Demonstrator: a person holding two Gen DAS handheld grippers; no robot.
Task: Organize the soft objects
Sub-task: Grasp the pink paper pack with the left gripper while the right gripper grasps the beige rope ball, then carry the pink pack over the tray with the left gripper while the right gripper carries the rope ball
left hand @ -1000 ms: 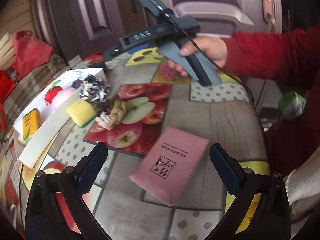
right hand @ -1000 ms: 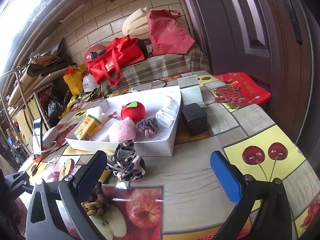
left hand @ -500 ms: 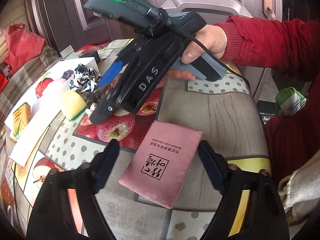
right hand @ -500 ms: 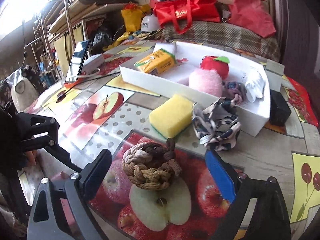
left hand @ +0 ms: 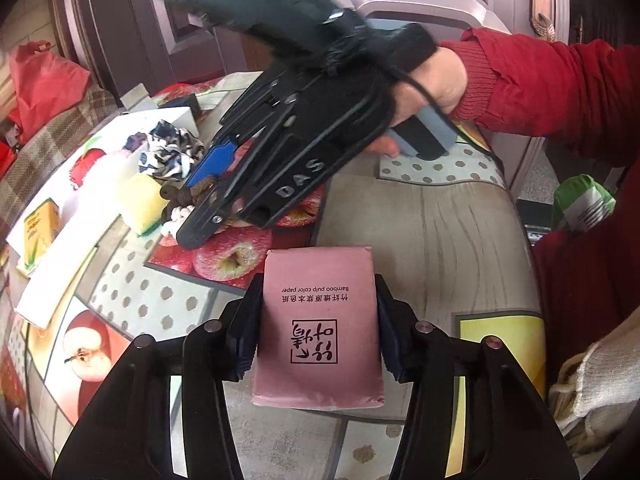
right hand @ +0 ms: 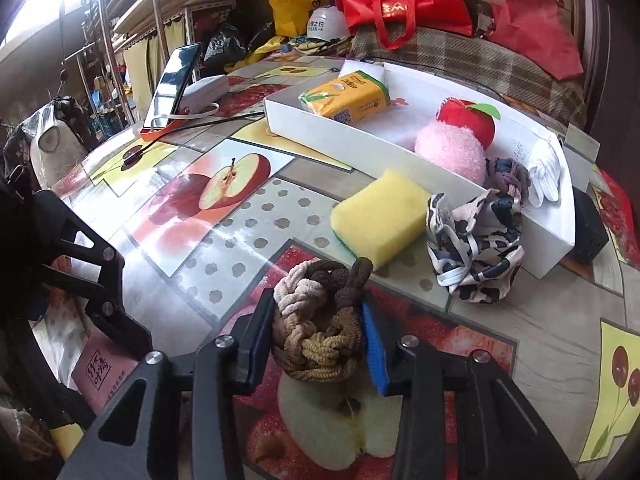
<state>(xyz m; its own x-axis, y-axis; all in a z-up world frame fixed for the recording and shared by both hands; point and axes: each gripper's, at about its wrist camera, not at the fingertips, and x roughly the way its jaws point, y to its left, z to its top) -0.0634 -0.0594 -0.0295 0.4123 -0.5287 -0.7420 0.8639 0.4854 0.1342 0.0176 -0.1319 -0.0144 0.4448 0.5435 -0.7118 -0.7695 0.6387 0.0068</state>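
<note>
A pink tissue pack [left hand: 320, 292] lies on the fruit-print table between the fingers of my left gripper [left hand: 318, 320]. Its jaws are closing and the pads press on the pack's long sides. My right gripper [right hand: 320, 332] points down at a brown and cream knotted rope bundle [right hand: 320, 320]. Those jaws are closing too, with the pads against the bundle's sides. Just beyond the bundle lie a yellow sponge [right hand: 380, 216] and a black-and-white patterned cloth [right hand: 476, 248]. Behind them stands a white tray [right hand: 400, 148] holding a yellow tissue pack [right hand: 348, 96], a red plush apple [right hand: 468, 120], a pink fluffy ball [right hand: 448, 152] and a white glove [right hand: 544, 172].
A phone on an orange stand [right hand: 172, 80] stands at the far left of the table. A black box [right hand: 588, 228] sits right of the tray. Red bags [right hand: 400, 4] pile on a checked couch behind. The person's red sleeve [left hand: 540, 88] reaches across, in front of a door.
Both pairs of jaws have narrowed from wide open onto their things. The right gripper swung left and down over the rope bundle. The pink pack now lies straight between the left fingers.
</note>
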